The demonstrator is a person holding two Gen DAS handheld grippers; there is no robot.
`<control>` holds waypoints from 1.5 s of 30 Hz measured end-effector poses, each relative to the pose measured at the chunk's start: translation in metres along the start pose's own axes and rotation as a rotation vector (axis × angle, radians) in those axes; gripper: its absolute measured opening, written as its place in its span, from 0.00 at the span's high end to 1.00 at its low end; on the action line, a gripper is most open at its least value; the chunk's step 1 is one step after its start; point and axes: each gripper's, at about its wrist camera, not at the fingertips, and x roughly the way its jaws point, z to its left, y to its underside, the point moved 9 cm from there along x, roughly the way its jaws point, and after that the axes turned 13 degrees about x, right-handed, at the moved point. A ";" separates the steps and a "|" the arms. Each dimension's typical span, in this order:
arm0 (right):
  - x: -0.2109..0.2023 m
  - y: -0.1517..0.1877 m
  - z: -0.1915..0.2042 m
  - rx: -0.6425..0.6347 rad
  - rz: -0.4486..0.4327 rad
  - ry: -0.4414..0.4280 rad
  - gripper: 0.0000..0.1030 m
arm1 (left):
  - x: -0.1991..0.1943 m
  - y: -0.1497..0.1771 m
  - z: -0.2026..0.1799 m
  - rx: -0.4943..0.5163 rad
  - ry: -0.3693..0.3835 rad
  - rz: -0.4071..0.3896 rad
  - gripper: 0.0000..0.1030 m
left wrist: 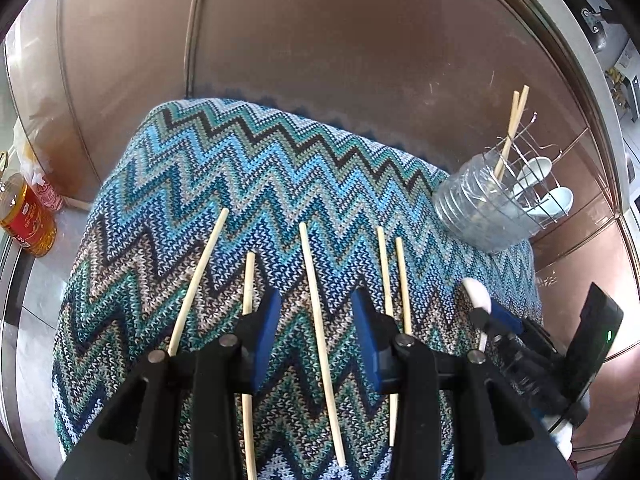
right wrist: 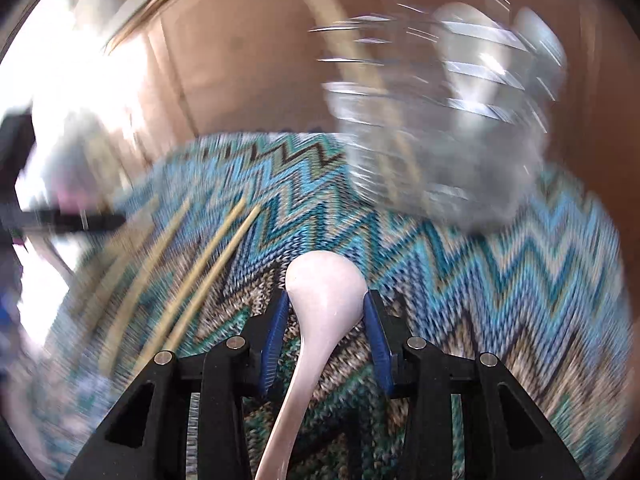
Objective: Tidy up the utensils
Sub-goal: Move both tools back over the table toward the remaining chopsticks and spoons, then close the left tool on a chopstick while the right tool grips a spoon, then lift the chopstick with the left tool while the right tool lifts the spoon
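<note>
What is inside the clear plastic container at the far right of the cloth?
Two wooden chopsticks stand in the clear ribbed plastic container. The wire rack behind holds two white spoons. The container's bottom is too hazy to see.

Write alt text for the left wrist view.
The open left gripper hovers over five loose chopsticks on a zigzag knit cloth. At right, the right gripper holds a white spoon near a clear plastic holder containing chopsticks and spoons.

White spoon (right wrist: 326, 292), chopsticks (left wrist: 320, 340) on cloth
</note>
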 end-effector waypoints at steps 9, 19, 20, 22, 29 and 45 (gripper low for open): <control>-0.031 -0.001 -0.052 0.075 -0.054 0.098 0.53 | -0.001 0.000 -0.012 0.016 0.002 -0.003 0.65; -0.021 -0.014 -0.054 0.124 0.007 -0.022 0.69 | 0.008 -0.003 -0.021 0.051 0.009 0.027 0.65; -0.018 -0.016 -0.055 0.129 0.018 -0.034 0.72 | 0.010 -0.005 -0.023 0.057 0.015 0.032 0.65; -0.015 -0.019 -0.059 0.130 0.039 -0.050 0.76 | 0.016 -0.009 -0.029 0.068 0.039 0.047 0.66; -0.007 -0.024 -0.057 0.085 0.090 -0.072 0.85 | 0.057 -0.021 -0.045 0.073 0.087 0.146 0.68; 0.038 -0.050 -0.041 0.023 0.221 -0.161 0.88 | 0.112 -0.039 -0.060 0.134 0.034 0.319 0.85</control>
